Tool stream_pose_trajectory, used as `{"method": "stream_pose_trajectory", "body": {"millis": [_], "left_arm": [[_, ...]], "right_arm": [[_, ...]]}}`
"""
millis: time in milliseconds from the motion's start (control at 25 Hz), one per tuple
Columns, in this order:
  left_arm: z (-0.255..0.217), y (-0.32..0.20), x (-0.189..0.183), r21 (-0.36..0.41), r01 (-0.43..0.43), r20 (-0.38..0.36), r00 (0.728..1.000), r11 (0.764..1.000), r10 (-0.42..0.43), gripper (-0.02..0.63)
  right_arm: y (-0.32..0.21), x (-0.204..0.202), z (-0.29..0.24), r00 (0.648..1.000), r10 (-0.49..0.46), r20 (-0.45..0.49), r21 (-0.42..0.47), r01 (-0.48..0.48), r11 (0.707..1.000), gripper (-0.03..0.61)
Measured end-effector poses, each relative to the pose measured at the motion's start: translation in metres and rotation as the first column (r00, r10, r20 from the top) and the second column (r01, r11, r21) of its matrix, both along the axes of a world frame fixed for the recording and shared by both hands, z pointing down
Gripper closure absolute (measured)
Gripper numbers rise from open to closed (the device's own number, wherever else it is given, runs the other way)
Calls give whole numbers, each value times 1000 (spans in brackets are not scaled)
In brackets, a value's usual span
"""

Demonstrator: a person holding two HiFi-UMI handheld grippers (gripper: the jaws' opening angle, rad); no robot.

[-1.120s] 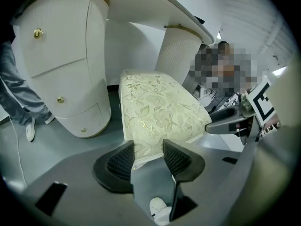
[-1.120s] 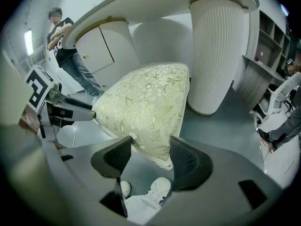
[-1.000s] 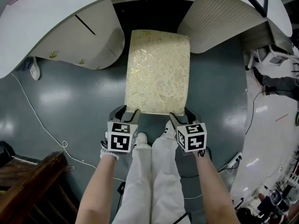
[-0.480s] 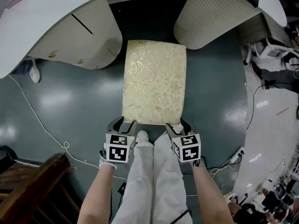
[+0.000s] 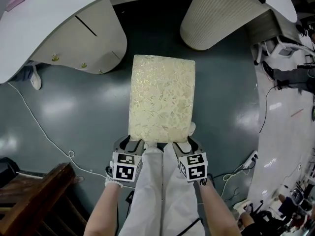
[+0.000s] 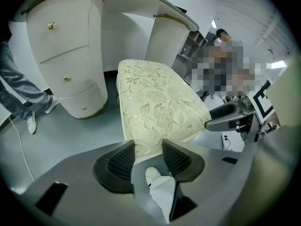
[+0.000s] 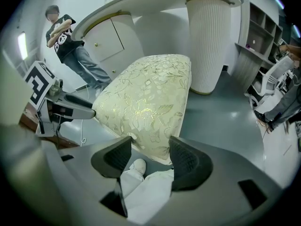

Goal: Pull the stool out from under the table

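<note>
The stool (image 5: 161, 97) has a rectangular cream-gold floral seat and stands on the grey floor, its whole top outside the white table (image 5: 44, 14). My left gripper (image 5: 129, 140) is shut on the seat's near left corner. My right gripper (image 5: 184, 142) is shut on the near right corner. In the left gripper view the stool's (image 6: 155, 102) near edge sits between the left gripper's (image 6: 148, 155) dark pads. In the right gripper view the stool's (image 7: 146, 98) corner fills the gap of the right gripper (image 7: 149, 155).
The table's drawer pedestal (image 5: 93, 38) and ribbed column (image 5: 216, 16) flank the gap behind the stool. The holder's white-trousered legs (image 5: 157, 191) are between the grippers. A white cable (image 5: 44, 132), dark wooden furniture (image 5: 29, 195), and chairs and cords (image 5: 290, 73) surround. A person (image 7: 70, 41) stands by the drawers.
The stool has slid out from under the table toward the holder, and its far edge now shows free of the tabletop. Both grippers moved back with it, still on its near corners.
</note>
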State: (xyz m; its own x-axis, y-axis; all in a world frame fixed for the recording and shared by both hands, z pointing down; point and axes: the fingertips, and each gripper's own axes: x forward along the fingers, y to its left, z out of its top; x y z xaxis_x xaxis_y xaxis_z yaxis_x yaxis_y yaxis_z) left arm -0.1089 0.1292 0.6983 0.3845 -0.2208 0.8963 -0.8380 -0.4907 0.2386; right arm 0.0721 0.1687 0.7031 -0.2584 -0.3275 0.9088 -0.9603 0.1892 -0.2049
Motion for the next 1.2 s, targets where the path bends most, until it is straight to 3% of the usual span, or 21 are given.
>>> {"method": "stream_pose_trajectory", "body": {"millis": [400,600,680,720,760,880,1000,1200], "left_arm": [[1,28,-7,-40,-28,17,999,999,28,412],[-1,26,-9,-65,3,31,1000,998,-1,400],[-9,20,-14,-47,43,47,998,998,-41,433],[-17,14,-17,-17,65,53,997,998,-64,505],[-26,8,-19,15,82,51,995,996,-83,529],[-62,-7,-12,66,100,-17,995,993,-100,587],[-107,-27,-1,97,111,-109,989,989,-101,597],[-193,-62,18,215,96,-205,977,972,-51,598]], "right_arm": [[31,-7,0,1000,12,-11,-41,-12,999,307],[30,0,-3,1000,7,-27,-50,-9,999,306],[29,9,-11,998,25,-50,-40,-27,999,367],[27,15,-19,997,37,-67,-22,-39,999,425],[24,21,-28,995,50,-83,1,-50,999,470],[10,29,-67,993,70,-91,80,-63,995,531],[-14,30,-112,995,79,-67,155,-68,986,535],[-59,30,-192,996,92,0,282,-88,955,538]]}}
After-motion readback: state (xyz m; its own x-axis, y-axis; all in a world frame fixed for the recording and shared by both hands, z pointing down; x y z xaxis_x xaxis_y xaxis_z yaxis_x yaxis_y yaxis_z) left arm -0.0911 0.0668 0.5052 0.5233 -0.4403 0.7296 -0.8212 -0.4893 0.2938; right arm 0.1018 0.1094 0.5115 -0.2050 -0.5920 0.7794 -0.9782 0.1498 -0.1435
